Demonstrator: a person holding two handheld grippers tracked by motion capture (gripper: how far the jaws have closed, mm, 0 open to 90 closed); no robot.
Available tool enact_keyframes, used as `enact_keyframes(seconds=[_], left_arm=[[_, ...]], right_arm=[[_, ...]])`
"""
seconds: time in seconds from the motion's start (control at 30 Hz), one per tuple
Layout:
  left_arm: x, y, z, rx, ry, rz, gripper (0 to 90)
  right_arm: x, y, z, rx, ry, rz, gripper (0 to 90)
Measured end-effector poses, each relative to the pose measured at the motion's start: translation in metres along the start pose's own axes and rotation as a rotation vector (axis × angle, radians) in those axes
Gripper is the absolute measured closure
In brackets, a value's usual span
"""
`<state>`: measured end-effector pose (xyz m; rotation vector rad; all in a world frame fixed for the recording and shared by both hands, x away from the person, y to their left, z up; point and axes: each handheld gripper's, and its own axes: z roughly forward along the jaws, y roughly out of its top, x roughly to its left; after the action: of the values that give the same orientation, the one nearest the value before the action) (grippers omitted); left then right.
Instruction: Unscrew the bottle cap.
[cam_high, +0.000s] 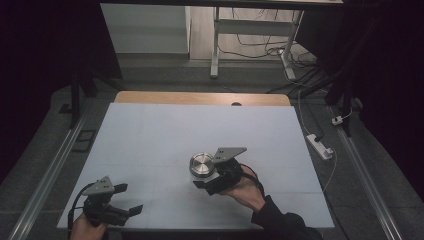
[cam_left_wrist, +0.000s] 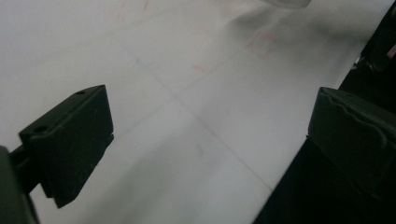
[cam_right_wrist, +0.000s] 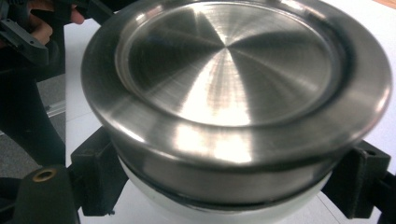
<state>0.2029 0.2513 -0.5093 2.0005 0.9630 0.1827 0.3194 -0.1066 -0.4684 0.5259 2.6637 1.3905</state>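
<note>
The steel lidded container (cam_right_wrist: 233, 98) sits between the jaws of the right gripper (cam_high: 206, 181), which are closed on its lower body, one on each side, just under the overhanging lid rim. In the high view the container (cam_high: 202, 164) stands upright on the white bench (cam_high: 165, 135), slightly right of centre and toward the near edge, with the right hand (cam_high: 245, 189) behind the gripper. The left gripper (cam_high: 126, 200) is at the near left corner of the bench, well apart from the container; its jaws stand wide open with nothing between them, over bare bench surface (cam_left_wrist: 196, 116).
</note>
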Motion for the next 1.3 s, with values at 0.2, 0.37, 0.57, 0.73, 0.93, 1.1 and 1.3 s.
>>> enact_keyframes(seconds=[0.2, 0.37, 0.57, 0.73, 0.93, 1.1, 1.3], left_arm=[[-0.013, 0.019, 0.006, -0.075, -0.002, 0.100, 0.9], [-0.011, 0.030, 0.012, -0.080, -0.048, 0.069, 0.4], [-0.010, 0.049, 0.018, -0.080, -0.089, 0.069, 1.5], [-0.007, 0.067, 0.028, -0.074, -0.125, 0.103, 1.1], [-0.005, 0.086, 0.039, -0.072, -0.168, 0.131, 1.2], [-0.009, 0.108, 0.054, -0.063, -0.244, 0.225, 2.0], [-0.010, 0.128, 0.070, -0.052, -0.330, 0.321, 3.4]], right_arm=[[0.001, 0.000, 0.002, 0.002, 0.004, -0.002, 14.5], [0.003, 0.000, 0.002, 0.003, 0.007, -0.004, 14.5], [0.003, 0.000, 0.002, -0.001, 0.005, -0.005, 14.5], [0.003, 0.001, 0.001, -0.008, 0.005, -0.009, 14.6], [0.005, 0.001, 0.001, -0.010, 0.015, -0.015, 14.6], [0.007, 0.002, 0.002, -0.010, 0.031, -0.032, 14.5], [0.009, 0.002, 0.002, -0.013, 0.063, -0.042, 14.5]])
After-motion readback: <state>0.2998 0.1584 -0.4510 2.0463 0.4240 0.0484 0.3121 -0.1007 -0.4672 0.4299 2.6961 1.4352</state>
